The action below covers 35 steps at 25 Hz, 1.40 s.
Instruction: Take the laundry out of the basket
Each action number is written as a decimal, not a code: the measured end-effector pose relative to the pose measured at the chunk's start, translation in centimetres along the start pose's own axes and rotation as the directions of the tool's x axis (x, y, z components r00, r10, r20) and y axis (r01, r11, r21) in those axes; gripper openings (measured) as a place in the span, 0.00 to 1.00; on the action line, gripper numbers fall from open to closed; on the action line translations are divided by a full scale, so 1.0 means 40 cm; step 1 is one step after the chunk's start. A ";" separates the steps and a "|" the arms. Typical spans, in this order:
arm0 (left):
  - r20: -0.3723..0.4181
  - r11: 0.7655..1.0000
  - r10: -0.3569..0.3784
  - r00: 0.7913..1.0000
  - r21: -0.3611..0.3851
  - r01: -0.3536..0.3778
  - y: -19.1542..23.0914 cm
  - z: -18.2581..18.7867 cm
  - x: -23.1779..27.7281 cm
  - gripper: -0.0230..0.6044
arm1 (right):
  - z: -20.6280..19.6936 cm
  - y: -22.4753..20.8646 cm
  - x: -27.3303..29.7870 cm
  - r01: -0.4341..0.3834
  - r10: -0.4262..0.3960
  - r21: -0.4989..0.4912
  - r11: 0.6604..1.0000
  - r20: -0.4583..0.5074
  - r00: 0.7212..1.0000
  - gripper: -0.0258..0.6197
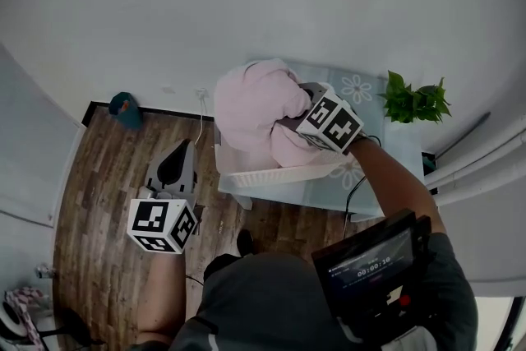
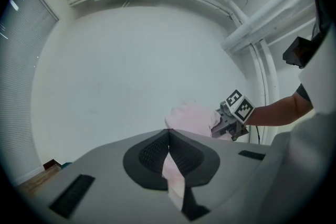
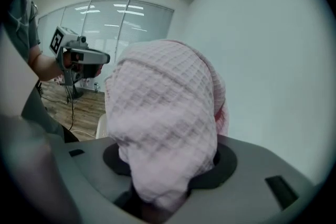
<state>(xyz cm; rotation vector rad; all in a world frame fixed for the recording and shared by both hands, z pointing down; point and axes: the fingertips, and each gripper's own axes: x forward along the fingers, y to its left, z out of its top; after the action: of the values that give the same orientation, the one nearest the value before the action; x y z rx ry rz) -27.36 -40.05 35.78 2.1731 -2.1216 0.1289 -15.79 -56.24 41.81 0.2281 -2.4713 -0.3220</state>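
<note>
Two grippers share the work unevenly. From the head view, the right gripper (image 1: 299,108) is buried in a bundle of pink laundry (image 1: 251,103) that bulges above the white basket (image 1: 271,174) on the glass counter (image 1: 394,154). The bundle's lower folds are apparently inside the rim, and the left gripper (image 1: 176,159) hangs well apart over the wooden floor (image 1: 107,201). The left gripper view shows its fingers (image 2: 149,155) pressed together at the tips on nothing I can name. Only a pale sliver shows in the gap behind them, and the pink bundle sits far off ahead. The right gripper view shows a thick wad of waffle-weave cloth clenched between that gripper's fingers (image 3: 227,161) and spilling over them. Done well, the lift should probably go straight up until the hanging folds clear the rim, so the light basket is not dragged along. The idle left gripper could steady the basket or catch the hanging end.
</note>
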 end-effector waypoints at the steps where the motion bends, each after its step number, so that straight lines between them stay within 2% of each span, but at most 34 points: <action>1: 0.004 1.000 0.007 1.000 0.002 -0.007 -0.007 0.004 -0.014 0.05 | 0.021 0.000 -0.021 0.003 -0.003 0.001 1.000 0.013 1.000 0.44; 10: 0.024 0.995 0.097 0.995 0.011 -0.097 -0.064 0.031 -0.161 0.05 | 0.223 0.044 -0.206 0.014 -0.007 -0.034 0.999 0.190 0.982 0.44; 15: 0.039 0.987 0.159 0.986 -0.007 -0.159 -0.064 0.028 -0.253 0.05 | 0.365 0.118 -0.283 -0.016 0.041 -0.086 0.996 0.305 0.951 0.44; 20: 0.072 0.979 0.202 0.977 0.009 -0.203 -0.047 0.051 -0.356 0.05 | 0.487 0.214 -0.329 -0.049 0.092 -0.125 0.991 0.361 0.928 0.44; 27: 0.127 0.970 0.236 0.963 0.019 -0.240 0.044 0.093 -0.508 0.05 | 0.678 0.355 -0.356 -0.075 0.138 -0.157 0.985 0.444 0.885 0.44; 31: 0.142 0.963 0.259 0.955 0.031 -0.266 0.119 0.109 -0.615 0.05 | 0.774 0.452 -0.323 -0.095 0.163 -0.167 0.981 0.459 0.873 0.44; 35: 0.146 0.952 0.302 0.942 0.012 -0.307 0.205 0.101 -0.712 0.05 | 0.857 0.563 -0.267 -0.129 0.205 -0.188 0.974 0.475 0.856 0.44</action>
<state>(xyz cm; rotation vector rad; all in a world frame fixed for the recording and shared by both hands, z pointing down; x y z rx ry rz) -36.31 -12.56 28.13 1.9056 -2.5433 0.0337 -30.20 -26.18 15.64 -0.1578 -2.9253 -0.5451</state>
